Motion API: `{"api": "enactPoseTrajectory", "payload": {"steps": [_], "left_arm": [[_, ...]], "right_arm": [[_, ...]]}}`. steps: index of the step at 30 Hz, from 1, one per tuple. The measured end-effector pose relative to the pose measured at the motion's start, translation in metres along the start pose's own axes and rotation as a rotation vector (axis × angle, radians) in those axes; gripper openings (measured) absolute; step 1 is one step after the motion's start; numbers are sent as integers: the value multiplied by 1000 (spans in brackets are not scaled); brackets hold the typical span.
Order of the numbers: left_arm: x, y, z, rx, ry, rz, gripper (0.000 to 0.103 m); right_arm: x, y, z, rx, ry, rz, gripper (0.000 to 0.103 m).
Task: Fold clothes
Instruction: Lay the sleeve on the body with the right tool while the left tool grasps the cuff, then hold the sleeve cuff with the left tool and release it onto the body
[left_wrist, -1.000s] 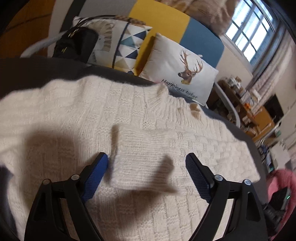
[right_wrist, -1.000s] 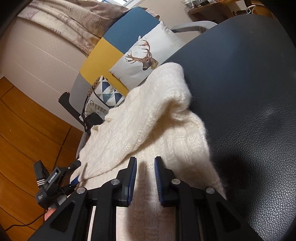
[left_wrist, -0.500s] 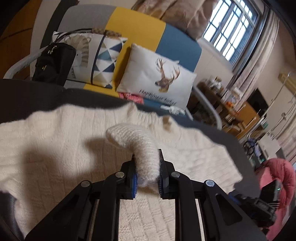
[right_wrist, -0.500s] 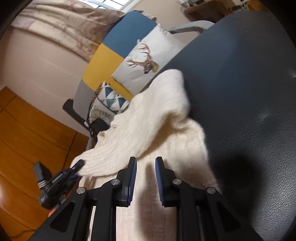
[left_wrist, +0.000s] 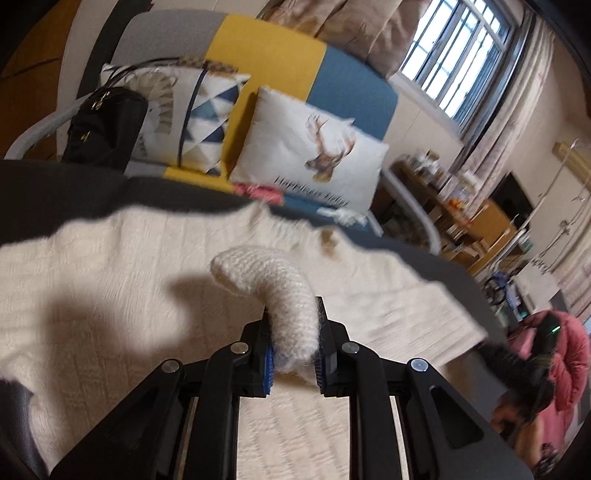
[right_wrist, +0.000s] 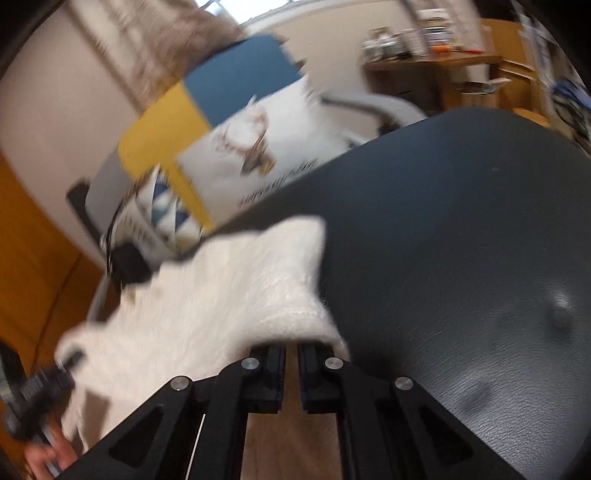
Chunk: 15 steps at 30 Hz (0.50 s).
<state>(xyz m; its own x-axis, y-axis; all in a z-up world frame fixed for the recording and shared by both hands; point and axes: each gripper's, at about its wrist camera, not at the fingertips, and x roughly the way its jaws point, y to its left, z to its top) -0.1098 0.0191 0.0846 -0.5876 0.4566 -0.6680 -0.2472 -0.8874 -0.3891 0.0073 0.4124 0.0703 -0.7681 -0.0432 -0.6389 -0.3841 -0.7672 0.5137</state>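
A cream knit sweater (left_wrist: 110, 266) lies spread on a dark leather surface (left_wrist: 44, 184). My left gripper (left_wrist: 293, 332) is shut on the sweater's sleeve (left_wrist: 273, 280), which arches up and left out of the jaws. In the right wrist view, which is blurred by motion, my right gripper (right_wrist: 291, 350) is shut on the sweater (right_wrist: 221, 295) at its right edge. The fabric is raised off the dark surface (right_wrist: 461, 240) there and drapes over the fingertips. Each gripper shows at the other view's edge: the right gripper (left_wrist: 524, 365) and the left gripper (right_wrist: 40, 387), held by a hand.
Behind the surface stands a grey, yellow and blue sofa (left_wrist: 266, 51) with a deer cushion (left_wrist: 310, 155), a triangle-pattern cushion (left_wrist: 195, 114) and a black bag (left_wrist: 103, 125). A pink jacket (left_wrist: 569, 354) lies at the right. Cluttered wooden shelves (right_wrist: 436, 62) stand beyond.
My left gripper went from open around the sleeve to shut on it and has lifted it. The right gripper has pulled its edge of the sweater upward, and its view has swung.
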Motion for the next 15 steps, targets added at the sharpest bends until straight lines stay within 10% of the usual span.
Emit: {"api": "enactPoseTrajectory", "payload": {"steps": [8,15], "left_arm": [[13,17,-25,-37,40,26,21],[13,23,-28,-60,40,-16,23]], "right_arm": [[10,-51,-16,274,-24,37,0],[-13,-37,-20,171,104,89,10]]}}
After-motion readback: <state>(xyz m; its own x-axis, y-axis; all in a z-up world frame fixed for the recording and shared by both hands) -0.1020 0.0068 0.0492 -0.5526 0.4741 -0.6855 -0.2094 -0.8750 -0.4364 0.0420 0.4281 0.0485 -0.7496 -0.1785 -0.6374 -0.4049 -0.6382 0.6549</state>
